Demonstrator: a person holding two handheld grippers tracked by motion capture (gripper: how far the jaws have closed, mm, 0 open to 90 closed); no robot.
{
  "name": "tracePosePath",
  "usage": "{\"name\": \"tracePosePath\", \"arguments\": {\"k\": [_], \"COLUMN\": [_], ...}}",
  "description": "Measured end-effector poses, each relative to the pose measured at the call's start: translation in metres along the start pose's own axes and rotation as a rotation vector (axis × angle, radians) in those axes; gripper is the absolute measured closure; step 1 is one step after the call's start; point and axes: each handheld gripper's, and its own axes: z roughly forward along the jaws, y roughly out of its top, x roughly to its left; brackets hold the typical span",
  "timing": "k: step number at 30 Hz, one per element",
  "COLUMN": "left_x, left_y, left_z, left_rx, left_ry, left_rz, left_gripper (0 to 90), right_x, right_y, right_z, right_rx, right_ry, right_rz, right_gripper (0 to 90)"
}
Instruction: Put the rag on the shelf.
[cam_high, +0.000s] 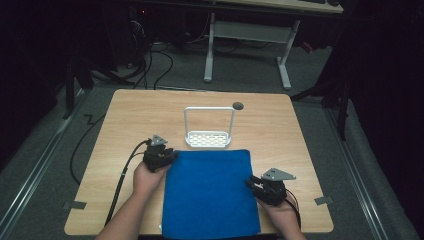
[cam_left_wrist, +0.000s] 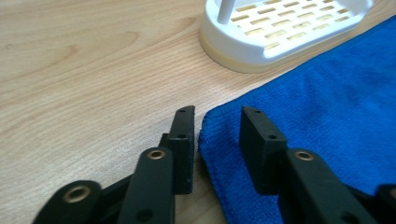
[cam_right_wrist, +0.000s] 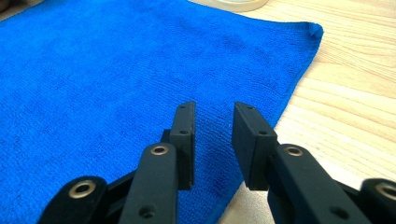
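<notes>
- The left gripper (cam_high: 167, 156), a black two-jaw tool held in the person's left hand (cam_high: 146, 176), sits at the far left corner of a flat blue microfibre cloth (cam_high: 210, 192). In the left gripper view its jaws stand apart, one over bare wood and one over the cloth (cam_left_wrist: 327, 102), with the cloth's corner edge between them, nothing clamped.
- The right gripper (cam_high: 256, 184), in the right hand (cam_high: 282, 212), lies at the cloth's right edge. In the right gripper view its jaws are likewise spread above the cloth (cam_right_wrist: 116, 70) near that edge, gripping nothing.
- Both forearms enter from the bottom of the high view, angled inward toward the cloth.
- The cloth lies spread on the near half of a light wooden table (cam_high: 125, 125).
- Just beyond the cloth's far edge stands a white slotted plastic rack (cam_high: 207, 138) with a tall loop handle; its tray is empty.
</notes>
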Motion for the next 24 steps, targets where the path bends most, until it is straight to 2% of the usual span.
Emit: {"name": "tracePosePath", "arguments": {"k": [2, 3, 4, 7, 9, 10, 13, 14, 15, 20, 24], "left_x": [0.0, 0.0, 0.0, -0.004, -0.006, -0.006, -0.004, -0.004, -0.004, -0.002, -0.002], "left_y": [-0.001, -0.001, -0.001, -0.002, -0.002, -0.002, -0.002, -0.002, -0.002, -0.002, -0.002], "left_z": [0.0, 0.0, 0.0, 0.0, 0.0, 0.0, 0.0, 0.0, 0.0, 0.0, 0.0], "left_rx": [-0.001, 0.001, 0.006, 0.006, 0.007, 0.007, 0.006, 0.003, 0.003, 0.003, 0.002], "left_ry": [-0.005, -0.007, -0.006, 0.005, 0.013, 0.012, -0.003, -0.003, -0.003, -0.012, -0.017], "left_rz": [-0.005, 0.001, 0.004, 0.035, 0.058, 0.057, 0.034, 0.033, 0.033, 0.027, 0.023], "left_gripper": [76.5, 76.5, 82.0, 85.6, 86.6, 86.6, 86.5, 86.5, 86.5, 86.2, 85.5], "right_x": [0.0, 0.0, 0.001, 0.0, -0.003, -0.003, -0.013, -0.018, -0.018, -0.038, -0.046], "right_y": [0.0, 0.0, 0.0, 0.001, 0.004, 0.004, 0.015, 0.024, 0.024, 0.052, 0.064], "right_z": [0.002, 0.002, 0.003, 0.005, 0.009, 0.009, 0.014, 0.018, 0.018, 0.042, 0.063], "right_rx": [-0.006, -0.006, -0.007, -0.012, -0.031, -0.031, -0.048, -0.051, -0.051, -0.007, 0.045], "right_ry": [0.004, 0.004, -0.007, -0.021, -0.047, -0.047, -0.084, -0.117, -0.117, -0.135, -0.165], "right_rz": [0.001, 0.001, 0.002, -0.002, 0.018, 0.018, 0.069, 0.073, 0.073, 0.109, 0.102], "right_gripper": [69.2, 69.2, 67.7, 65.4, 62.7, 62.7, 60.2, 60.1, 60.1, 58.5, 57.9]}}
